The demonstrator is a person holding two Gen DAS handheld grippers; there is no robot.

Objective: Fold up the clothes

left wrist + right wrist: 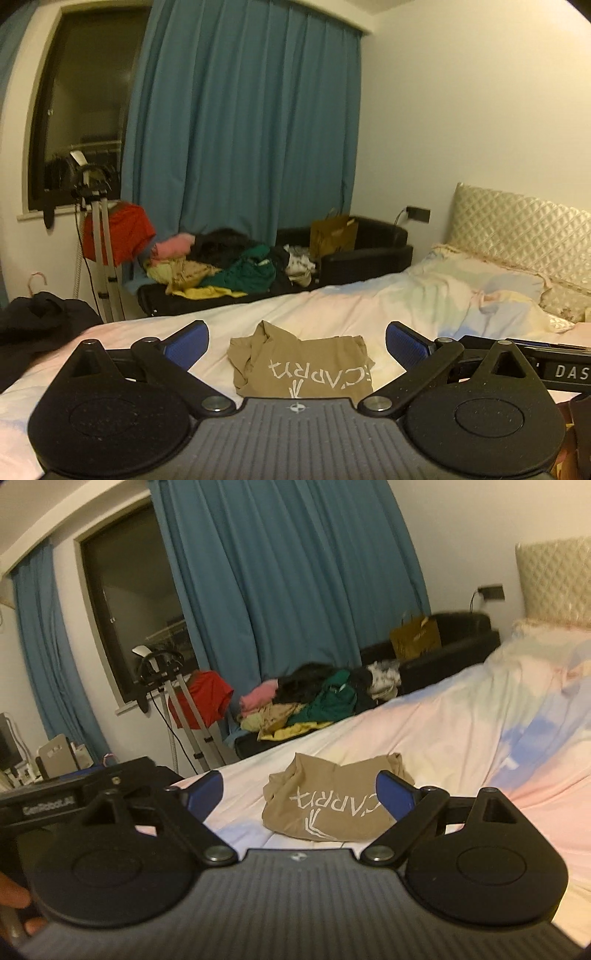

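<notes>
Jaws wide; tan shirt (301,365) lettering partly hidden.

Each handheld gripper, left gripper (297,341) and right gripper (297,794), is built on a grey ribbed body marked with a small cross-in-circle emblem. Two black disc-shaped housings are joined by black link arms on silver pivot screws. The fingers (188,341) are faced with blue pads.
</notes>
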